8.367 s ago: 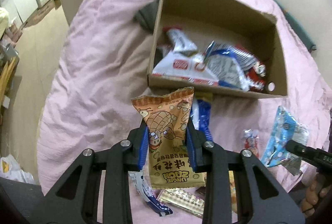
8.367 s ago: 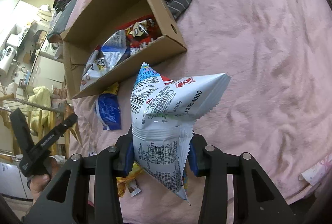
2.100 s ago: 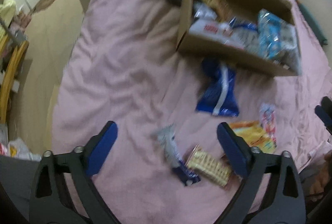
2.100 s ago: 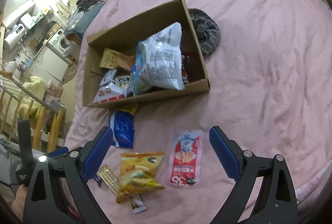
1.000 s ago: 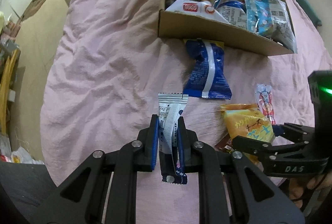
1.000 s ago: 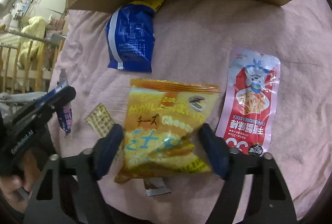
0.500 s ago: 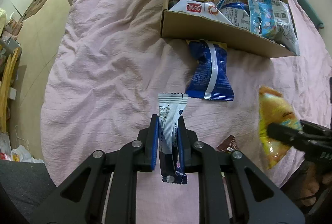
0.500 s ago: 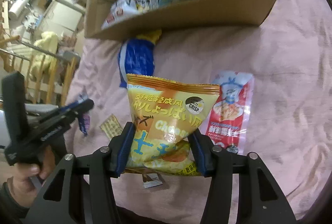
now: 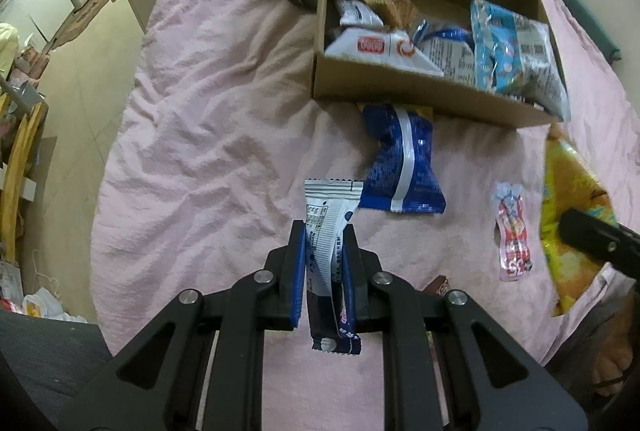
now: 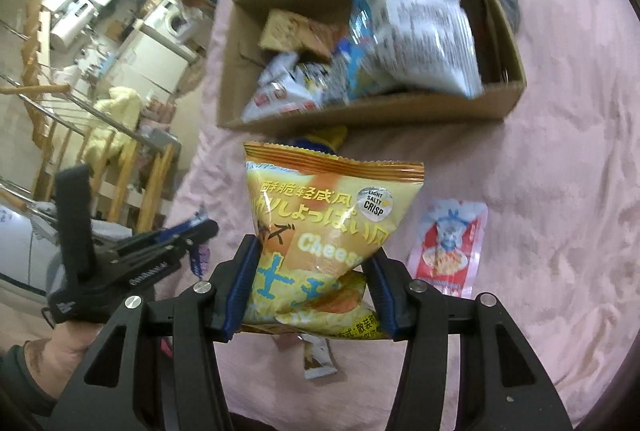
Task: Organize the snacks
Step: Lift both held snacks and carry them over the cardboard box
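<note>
"LIGHT SALTY CRISP", "Cheese" on yellow bag (image 10: 320,231)

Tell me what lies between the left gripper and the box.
In the left wrist view, past the left gripper, a blue bag lies on the pink bedcover against the box.

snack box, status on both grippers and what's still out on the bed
Left gripper shut on slim wafer packet. Right gripper shut on yellow cheese crisps bag. Cardboard box open, path clear. Blue bag and red sachet still on bed.
</note>
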The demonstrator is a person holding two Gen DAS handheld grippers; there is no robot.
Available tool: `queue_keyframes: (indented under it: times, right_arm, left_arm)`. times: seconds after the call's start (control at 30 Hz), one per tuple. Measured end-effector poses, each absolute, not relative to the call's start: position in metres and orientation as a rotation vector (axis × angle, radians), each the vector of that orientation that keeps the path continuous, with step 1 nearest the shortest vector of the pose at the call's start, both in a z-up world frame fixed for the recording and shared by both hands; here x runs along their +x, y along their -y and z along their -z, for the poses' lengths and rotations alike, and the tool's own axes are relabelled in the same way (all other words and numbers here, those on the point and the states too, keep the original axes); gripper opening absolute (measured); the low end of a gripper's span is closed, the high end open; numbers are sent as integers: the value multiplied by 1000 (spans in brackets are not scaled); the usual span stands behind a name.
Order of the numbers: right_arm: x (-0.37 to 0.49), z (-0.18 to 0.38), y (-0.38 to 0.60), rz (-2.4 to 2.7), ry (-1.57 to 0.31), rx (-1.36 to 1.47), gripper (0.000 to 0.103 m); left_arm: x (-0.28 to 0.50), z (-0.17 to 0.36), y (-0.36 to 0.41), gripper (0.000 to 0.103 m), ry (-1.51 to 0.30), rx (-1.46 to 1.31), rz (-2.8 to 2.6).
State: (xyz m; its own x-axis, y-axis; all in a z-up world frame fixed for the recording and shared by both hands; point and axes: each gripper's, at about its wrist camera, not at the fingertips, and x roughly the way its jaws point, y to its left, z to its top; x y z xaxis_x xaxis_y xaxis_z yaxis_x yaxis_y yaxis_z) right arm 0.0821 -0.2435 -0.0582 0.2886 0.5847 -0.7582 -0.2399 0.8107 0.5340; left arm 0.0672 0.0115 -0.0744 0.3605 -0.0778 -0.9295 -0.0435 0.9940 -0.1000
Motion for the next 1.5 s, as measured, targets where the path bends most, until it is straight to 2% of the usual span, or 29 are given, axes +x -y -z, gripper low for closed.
queue_keyframes:
  times: [0.4,0.73,1.1,1.5]
  right_arm:
    - [85,21,254,-491,-967,375,54]
    - [92,9,270,-434,-933,399,54]
    - [137,-3,248,-456,-922,381,54]
    - [219,11,218,-413,-940,303,54]
  left_arm:
    - [69,63,-1,13,-1132,-51,21]
    - [81,33,-1,13,-1071,-74,47]
    - [143,-13,8,13,-968,-18,69]
    - [194,1,21,13,-915,-2,62]
